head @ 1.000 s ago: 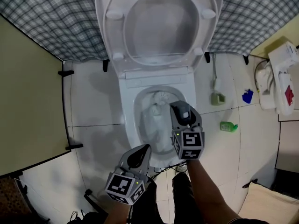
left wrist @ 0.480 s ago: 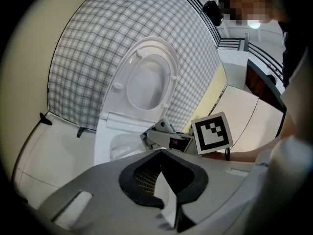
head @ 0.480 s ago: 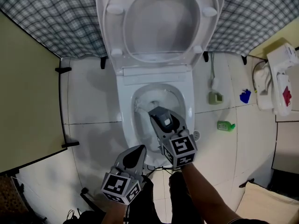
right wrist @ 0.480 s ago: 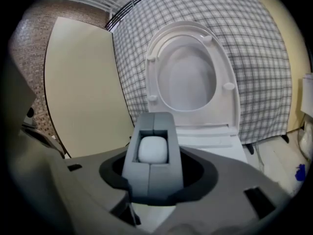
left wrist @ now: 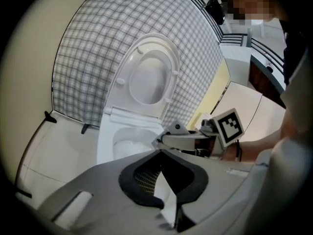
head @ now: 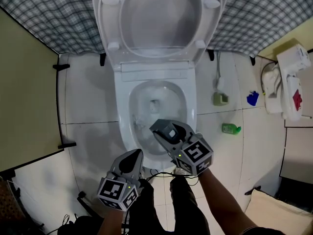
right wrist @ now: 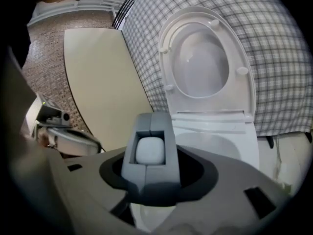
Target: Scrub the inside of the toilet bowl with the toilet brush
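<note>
A: Head view?
B: Right gripper (head: pixel 159 127) is working over the toilet bowl (head: pixel 122 116), with the brush head (head: pixel 139 122) pressing on the left inner wall

A: Left gripper view?
B: Left gripper (left wrist: pixel 159 153) is idling, jaws pressed together, empty

A: Right gripper view?
B: Jaws are pinching the white brush handle (right wrist: pixel 149 151). Hard sideways scrubbing is risking a twist in that end grip

A: Change?
B: Brush head is swinging from the back wall leftward, and the gripper is nearing the front rim

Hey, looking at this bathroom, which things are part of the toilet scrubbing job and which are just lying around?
Job: toilet bowl; toilet brush, clamped in the right gripper; raised seat.
Lying about: green bottle and blue object on the floor; white unit at the right; left gripper, shut and empty.
</note>
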Demonstrator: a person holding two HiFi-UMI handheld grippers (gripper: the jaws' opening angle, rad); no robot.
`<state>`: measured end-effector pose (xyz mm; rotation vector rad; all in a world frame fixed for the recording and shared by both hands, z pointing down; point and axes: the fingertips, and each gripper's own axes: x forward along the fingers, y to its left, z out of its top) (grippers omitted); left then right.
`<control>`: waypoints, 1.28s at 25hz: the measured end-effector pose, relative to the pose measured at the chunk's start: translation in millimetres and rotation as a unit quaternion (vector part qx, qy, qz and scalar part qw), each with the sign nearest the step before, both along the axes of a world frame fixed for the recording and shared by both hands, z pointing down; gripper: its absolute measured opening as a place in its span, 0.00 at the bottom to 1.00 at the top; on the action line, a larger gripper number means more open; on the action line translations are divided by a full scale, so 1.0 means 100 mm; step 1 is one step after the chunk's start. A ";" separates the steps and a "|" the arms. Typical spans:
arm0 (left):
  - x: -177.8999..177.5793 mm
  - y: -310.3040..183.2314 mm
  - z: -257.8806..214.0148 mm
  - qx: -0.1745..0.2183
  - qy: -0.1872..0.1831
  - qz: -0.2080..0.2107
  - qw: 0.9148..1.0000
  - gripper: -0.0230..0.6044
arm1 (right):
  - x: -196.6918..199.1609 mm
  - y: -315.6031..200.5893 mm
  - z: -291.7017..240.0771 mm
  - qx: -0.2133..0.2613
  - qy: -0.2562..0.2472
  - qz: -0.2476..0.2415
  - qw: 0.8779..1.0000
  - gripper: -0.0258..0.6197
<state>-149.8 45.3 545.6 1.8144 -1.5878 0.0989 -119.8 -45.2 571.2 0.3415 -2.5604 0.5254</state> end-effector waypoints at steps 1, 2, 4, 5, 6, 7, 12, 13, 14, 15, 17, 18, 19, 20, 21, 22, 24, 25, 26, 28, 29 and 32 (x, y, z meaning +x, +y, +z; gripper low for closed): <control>0.00 0.01 0.00 0.000 0.001 -0.005 1.000 0.04 | 0.07 0.13 -0.02 -0.003 0.003 -0.017 1.000 0.39; 0.01 0.02 -0.01 0.000 0.001 -0.010 1.000 0.04 | 0.14 0.26 -0.05 -0.005 0.007 -0.036 0.999 0.39; 0.04 0.06 -0.02 0.000 0.003 -0.015 1.000 0.04 | 0.33 0.50 -0.09 -0.007 0.020 -0.068 0.997 0.39; 0.06 0.09 -0.02 -0.002 0.004 -0.015 1.000 0.04 | 0.44 0.59 -0.10 -0.008 0.027 -0.079 0.997 0.39; 0.09 0.11 -0.02 -0.003 0.004 -0.015 1.000 0.04 | 0.54 0.67 -0.12 -0.009 0.033 -0.085 0.996 0.39; 0.12 0.14 -0.02 -0.005 0.005 -0.014 1.000 0.04 | 0.64 0.72 -0.14 -0.010 0.038 -0.088 0.995 0.39; 0.27 0.21 -0.03 -0.011 0.009 -0.006 1.000 0.04 | 0.97 0.73 -0.20 -0.025 0.053 -0.063 0.996 0.39; 0.29 0.21 -0.03 -0.011 0.009 -0.004 1.000 0.04 | 0.98 0.72 -0.19 -0.028 0.051 -0.057 0.997 0.39; 0.30 0.21 -0.03 -0.010 0.009 -0.003 1.000 0.04 | 0.96 0.70 -0.18 -0.029 0.049 -0.052 0.997 0.39; 0.30 0.20 -0.03 -0.009 0.009 -0.002 1.000 0.04 | 0.92 0.69 -0.16 -0.029 0.045 -0.047 0.997 0.39; 0.29 0.18 -0.04 -0.007 0.008 0.001 1.000 0.04 | 0.80 0.67 -0.11 -0.027 0.036 -0.037 0.998 0.39; 0.29 0.18 -0.04 -0.007 0.008 0.003 1.000 0.04 | 0.72 0.65 -0.09 -0.025 0.031 -0.030 0.999 0.39; 0.29 0.19 -0.03 -0.008 0.007 0.007 1.000 0.04 | 0.64 0.62 -0.06 -0.024 0.026 -0.020 0.999 0.39; 0.29 0.19 -0.01 -0.010 0.006 0.013 1.000 0.04 | 0.55 0.57 -0.03 -0.023 0.020 -0.008 1.000 0.39; 0.29 0.20 0.01 -0.011 0.005 0.020 1.000 0.04 | 0.48 0.51 -0.01 -0.022 0.014 0.007 1.000 0.39; 0.30 0.20 0.02 -0.012 0.003 0.027 1.000 0.04 | 0.41 0.43 0.01 -0.020 0.008 0.023 0.999 0.39; 0.29 0.20 0.03 -0.011 0.003 0.035 0.999 0.04 | 0.28 0.24 0.06 -0.007 -0.006 0.052 0.999 0.39; 0.28 0.20 0.03 -0.010 0.004 0.036 0.999 0.04 | 0.23 0.15 0.08 0.003 -0.014 0.064 0.998 0.39; 0.27 0.20 0.04 -0.009 0.005 0.036 0.999 0.04 | 0.17 0.05 0.10 0.012 -0.022 0.075 0.997 0.39; 0.24 0.21 0.06 -0.009 0.005 0.034 0.999 0.04 | 0.07 -0.14 0.10 0.026 -0.030 0.100 0.994 0.39; 0.22 0.22 0.06 -0.009 0.005 0.034 0.999 0.04 | 0.04 -0.24 0.10 0.031 -0.031 0.113 0.993 0.39; 0.17 0.24 0.05 -0.008 0.002 0.032 0.999 0.04 | -0.01 -0.46 0.14 0.034 -0.031 0.152 0.987 0.39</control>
